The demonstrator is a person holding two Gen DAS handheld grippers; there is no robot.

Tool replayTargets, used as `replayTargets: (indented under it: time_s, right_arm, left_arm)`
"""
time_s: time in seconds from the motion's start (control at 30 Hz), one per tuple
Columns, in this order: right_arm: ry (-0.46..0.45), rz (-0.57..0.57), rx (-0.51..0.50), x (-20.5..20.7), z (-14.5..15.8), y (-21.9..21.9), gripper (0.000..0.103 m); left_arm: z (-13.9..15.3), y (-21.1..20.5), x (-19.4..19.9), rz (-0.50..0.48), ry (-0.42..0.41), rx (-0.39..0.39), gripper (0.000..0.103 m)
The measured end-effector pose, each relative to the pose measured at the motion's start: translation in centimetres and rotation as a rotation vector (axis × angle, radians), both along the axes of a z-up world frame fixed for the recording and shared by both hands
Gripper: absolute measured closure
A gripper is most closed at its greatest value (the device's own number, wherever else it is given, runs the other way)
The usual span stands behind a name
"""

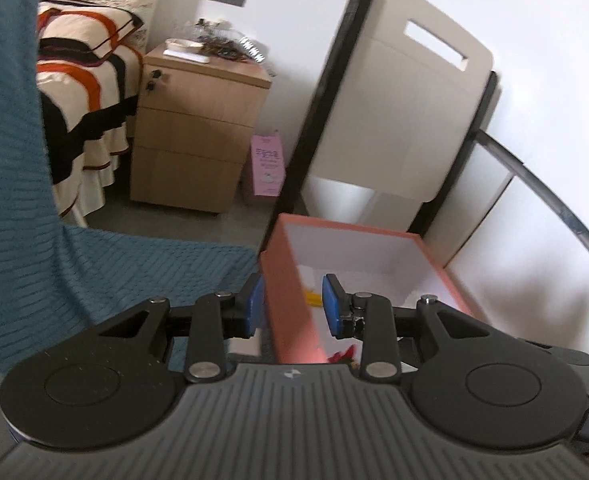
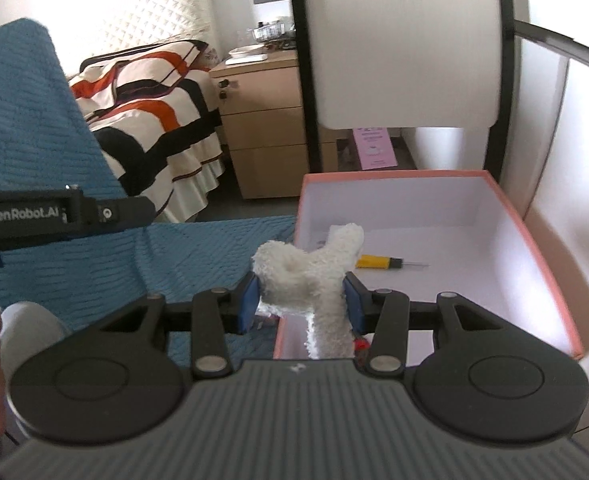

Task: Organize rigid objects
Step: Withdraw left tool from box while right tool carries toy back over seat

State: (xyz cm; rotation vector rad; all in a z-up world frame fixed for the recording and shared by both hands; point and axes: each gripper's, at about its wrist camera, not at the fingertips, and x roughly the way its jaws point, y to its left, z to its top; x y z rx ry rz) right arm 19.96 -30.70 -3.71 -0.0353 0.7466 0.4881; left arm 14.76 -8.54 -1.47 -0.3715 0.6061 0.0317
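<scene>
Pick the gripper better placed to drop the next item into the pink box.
Right. The right gripper is shut on a fuzzy white plush piece over the pink cardboard box; the left gripper straddles its wall, empty.

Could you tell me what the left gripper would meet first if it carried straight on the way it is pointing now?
Probably the near left wall of the pink cardboard box: the left gripper straddles it, one finger each side. Depth is unclear, so it might pass over it.

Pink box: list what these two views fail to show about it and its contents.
- Left wrist view: pink box floor mostly hidden by its near wall and the left gripper.
- Right wrist view: white fuzzy object in the right gripper covers the near corner; red item unidentifiable.
</scene>
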Motion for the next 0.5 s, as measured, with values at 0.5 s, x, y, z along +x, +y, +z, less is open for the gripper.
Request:
replayTargets:
  time_s: [0.5]
  right_arm:
    - [0.074, 0.015, -0.028, -4.9, -4.5, 5.2, 0.055]
  left_arm:
    - [-4.6, 5.6, -4.6, 0.008, 0.05, -0.003, 0.066]
